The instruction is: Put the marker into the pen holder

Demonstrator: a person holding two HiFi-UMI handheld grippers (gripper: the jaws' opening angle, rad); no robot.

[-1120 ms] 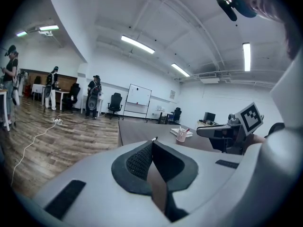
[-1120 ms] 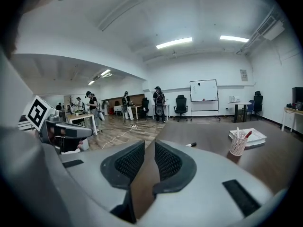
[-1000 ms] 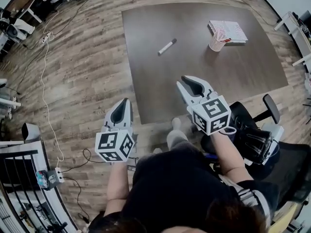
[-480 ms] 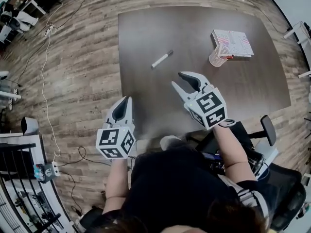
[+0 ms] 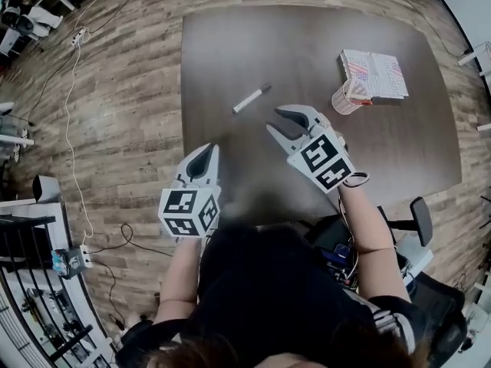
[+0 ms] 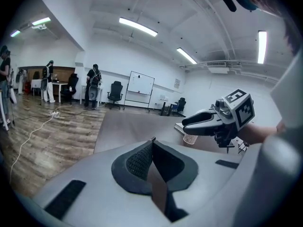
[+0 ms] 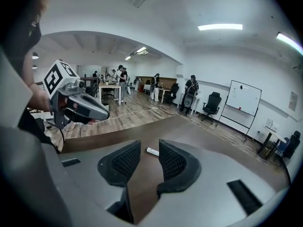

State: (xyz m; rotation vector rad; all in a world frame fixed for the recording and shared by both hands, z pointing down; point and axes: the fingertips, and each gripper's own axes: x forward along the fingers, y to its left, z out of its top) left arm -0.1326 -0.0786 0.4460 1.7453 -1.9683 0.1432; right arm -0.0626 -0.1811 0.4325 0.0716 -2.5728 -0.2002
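A white marker (image 5: 252, 98) with a dark cap lies flat on the dark brown table (image 5: 307, 37), left of centre. The pink-and-white mesh pen holder (image 5: 346, 98) stands upright to its right and also shows small in the left gripper view (image 6: 190, 138). My right gripper (image 5: 281, 121) hovers open over the table just short of the marker, with nothing between its pads. In the right gripper view the marker (image 7: 152, 152) shows through the gap of that gripper (image 7: 149, 144). My left gripper (image 5: 208, 152) is shut and empty at the table's near-left edge (image 6: 152, 143).
A striped notebook (image 5: 374, 74) lies against the pen holder's far side. An office chair (image 5: 418, 213) stands at the near right of the table. A white cable (image 5: 73, 129) runs across the wooden floor on the left. Several people stand far off in the room.
Both grippers have moved forward toward the table. The right one now hangs over the tabletop, closer to the marker, with its jaws spread wider. The left stays shut.
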